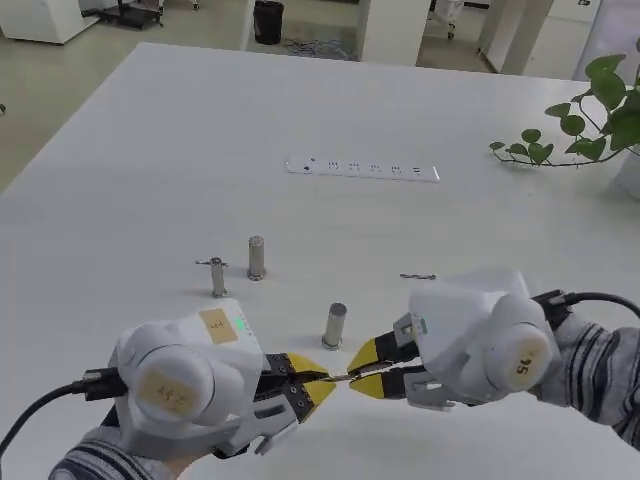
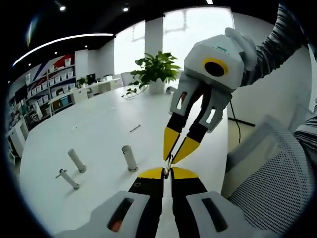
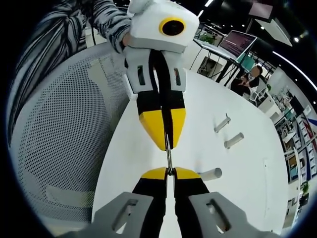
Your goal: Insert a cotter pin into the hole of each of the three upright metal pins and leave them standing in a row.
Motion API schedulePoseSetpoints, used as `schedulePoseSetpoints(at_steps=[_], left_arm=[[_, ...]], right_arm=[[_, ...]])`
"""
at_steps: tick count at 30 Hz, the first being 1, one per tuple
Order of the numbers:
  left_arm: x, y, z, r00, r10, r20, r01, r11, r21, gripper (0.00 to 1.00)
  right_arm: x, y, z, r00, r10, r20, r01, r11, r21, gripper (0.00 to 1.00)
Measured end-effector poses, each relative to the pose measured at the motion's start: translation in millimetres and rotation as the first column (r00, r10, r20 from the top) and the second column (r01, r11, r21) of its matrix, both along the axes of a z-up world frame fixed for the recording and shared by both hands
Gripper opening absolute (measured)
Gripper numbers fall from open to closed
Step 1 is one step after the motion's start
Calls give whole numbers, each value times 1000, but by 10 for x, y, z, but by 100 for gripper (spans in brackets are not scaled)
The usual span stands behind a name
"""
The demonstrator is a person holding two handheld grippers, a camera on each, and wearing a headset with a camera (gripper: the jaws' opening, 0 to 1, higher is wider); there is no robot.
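Left gripper (image 1: 320,381) jaws pinched narrow on one end of a thin cotter pin (image 1: 340,378); right gripper (image 1: 360,373) jaws closed narrow on the other end. Tips face each other, left at 9 o'clock and right at 3 o'clock of the pin, which bridges the small gap between them above the white table (image 1: 150,170). In the left gripper view the own yellow tips meet on the pin at 6 o'clock, and the right gripper comes down from 1 o'clock. In the right gripper view the left gripper comes down from 12 o'clock.

Head view: front metal pin (image 1: 335,325) stands upright at 12 o'clock of the held pin, close by but not touching, with nothing seen in its hole. Back metal pin (image 1: 257,257) is upright at 11 o'clock of the front one. Crossed metal pin (image 1: 217,277) is upright at 10 o'clock, with a cotter pin through its top. Loose cotter pin (image 1: 417,277) lies flat on the table at 2 o'clock of the front pin, apart from it. Power strip (image 1: 362,170) is farther back at 12 o'clock, and a plant (image 1: 590,120) is at 2 o'clock by the table edge. A mesh chair (image 3: 64,139) shows in the right gripper view at 9 o'clock
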State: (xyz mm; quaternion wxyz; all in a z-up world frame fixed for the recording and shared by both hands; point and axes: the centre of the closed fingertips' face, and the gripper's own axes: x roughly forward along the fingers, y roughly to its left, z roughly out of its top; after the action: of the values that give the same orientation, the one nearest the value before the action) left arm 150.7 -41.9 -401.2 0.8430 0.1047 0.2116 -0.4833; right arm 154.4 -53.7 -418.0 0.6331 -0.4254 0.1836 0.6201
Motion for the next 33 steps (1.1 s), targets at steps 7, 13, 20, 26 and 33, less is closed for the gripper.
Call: schedulePoseSetpoints(at_steps=[7, 13, 20, 26, 33], left_arm=[[80, 7, 10, 999, 37, 32, -37, 999, -12, 11], [181, 11, -14, 996, 68, 62, -67, 998, -6, 19], [342, 38, -89, 987, 126, 100, -129, 991, 23, 24], [487, 25, -167, 980, 171, 105, -176, 984, 33, 26], [642, 53, -250, 968, 233, 97, -238, 971, 38, 26]], right_arm=[[81, -28, -7, 1000, -21, 23, 21, 1000, -1, 0], [223, -139, -76, 996, -81, 34, 82, 996, -27, 0], [478, -310, -132, 984, -170, 60, 173, 984, -44, 0], [667, -426, -172, 972, -222, 71, 226, 973, -55, 0], [797, -475, -228, 965, -249, 81, 254, 964, -73, 0]])
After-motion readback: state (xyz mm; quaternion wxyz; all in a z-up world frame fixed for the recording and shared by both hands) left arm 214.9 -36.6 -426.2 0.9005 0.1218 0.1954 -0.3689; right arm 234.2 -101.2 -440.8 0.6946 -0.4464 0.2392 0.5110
